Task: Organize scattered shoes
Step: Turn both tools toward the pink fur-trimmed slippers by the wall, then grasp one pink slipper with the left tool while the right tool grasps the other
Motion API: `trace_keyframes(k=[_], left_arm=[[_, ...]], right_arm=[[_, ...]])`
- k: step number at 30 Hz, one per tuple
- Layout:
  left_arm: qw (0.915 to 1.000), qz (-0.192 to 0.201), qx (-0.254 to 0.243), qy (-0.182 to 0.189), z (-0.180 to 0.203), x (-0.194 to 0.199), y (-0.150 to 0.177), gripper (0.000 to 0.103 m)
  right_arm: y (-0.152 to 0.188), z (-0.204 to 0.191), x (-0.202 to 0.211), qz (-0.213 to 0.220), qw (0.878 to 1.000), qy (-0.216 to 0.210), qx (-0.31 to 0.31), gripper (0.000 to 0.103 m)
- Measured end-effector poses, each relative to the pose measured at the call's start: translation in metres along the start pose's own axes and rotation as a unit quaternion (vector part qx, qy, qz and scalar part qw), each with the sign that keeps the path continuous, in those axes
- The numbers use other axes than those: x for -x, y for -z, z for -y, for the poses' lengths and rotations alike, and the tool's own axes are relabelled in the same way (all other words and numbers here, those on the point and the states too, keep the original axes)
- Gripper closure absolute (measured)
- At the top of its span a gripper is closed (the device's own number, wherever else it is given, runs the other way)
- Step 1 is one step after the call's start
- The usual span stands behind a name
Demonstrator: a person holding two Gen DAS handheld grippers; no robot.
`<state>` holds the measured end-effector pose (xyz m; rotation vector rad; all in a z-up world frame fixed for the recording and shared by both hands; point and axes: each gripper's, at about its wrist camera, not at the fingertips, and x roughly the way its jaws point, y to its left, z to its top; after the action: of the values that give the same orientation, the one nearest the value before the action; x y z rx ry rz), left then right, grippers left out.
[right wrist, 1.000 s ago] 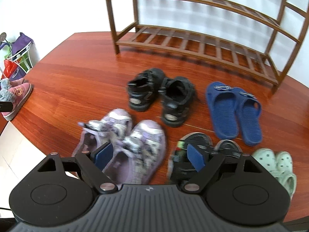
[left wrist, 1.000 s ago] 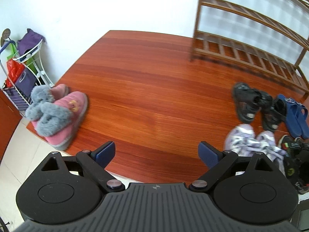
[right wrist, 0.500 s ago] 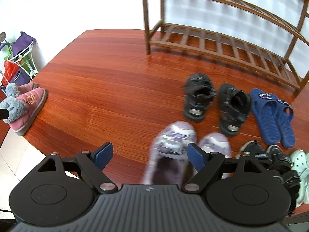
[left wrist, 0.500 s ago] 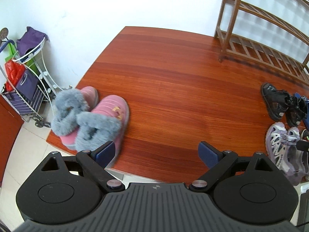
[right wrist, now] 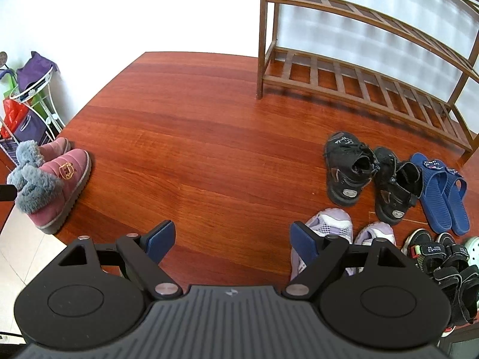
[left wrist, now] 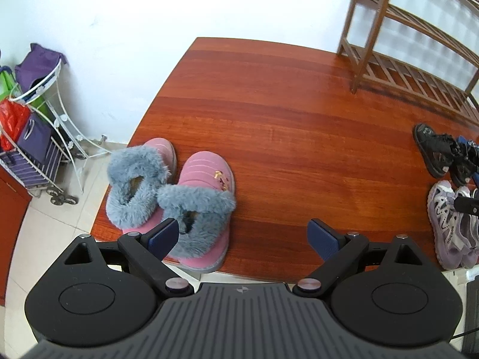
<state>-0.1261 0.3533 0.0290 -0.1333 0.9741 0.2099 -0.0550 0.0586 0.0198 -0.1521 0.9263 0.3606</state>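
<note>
A pair of pink slippers with grey fur cuffs point(left wrist: 197, 206) sits at the near left corner of the red wooden platform point(left wrist: 284, 125). My left gripper point(left wrist: 244, 239) is open, its left finger over the nearer slipper's cuff. In the right wrist view the same pink slippers point(right wrist: 54, 185) lie far left. My right gripper point(right wrist: 232, 239) is open over bare wood, its right finger in front of lilac sneakers point(right wrist: 338, 224). Black sandals point(right wrist: 347, 167), blue slides point(right wrist: 440, 188) and black strap sandals point(right wrist: 443, 257) lie to the right. The wooden shoe rack point(right wrist: 359, 74) stands behind, its shelves bare.
A white wire cart with purple, red and green bags point(left wrist: 33, 119) stands on the tiled floor left of the platform. Pale green clogs point(right wrist: 473, 248) show at the far right edge. The white wall runs behind the platform.
Both grippers have swung left. The pink slippers have come from the far left to just under my left gripper; the lilac sneakers have slid to the right of my right gripper.
</note>
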Motion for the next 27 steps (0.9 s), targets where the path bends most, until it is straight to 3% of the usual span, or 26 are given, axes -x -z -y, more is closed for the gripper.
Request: trace_keyframes(k=[8,16,27], left_arm=[[0.9994,0.005,0.031,-0.018,-0.014,-0.008,-0.010,0.009],[0.9954,0.006,0.074,-0.060,-0.043,-0.019,-0.020,0.009],[0.9898,-0.030,0.109,-0.087,-0.105,-0.050,-0.035,0.006]], right_arm=[[-0.008,-0.002,-0.012,-0.002,1.000,-0.016,0.015,0.015],[-0.015,-0.007,-0.025,-0.007,0.999,-0.034,0.027,0.015],[-0.017,-0.020,-0.033,-0.009,0.999,-0.031,0.008,0.009]])
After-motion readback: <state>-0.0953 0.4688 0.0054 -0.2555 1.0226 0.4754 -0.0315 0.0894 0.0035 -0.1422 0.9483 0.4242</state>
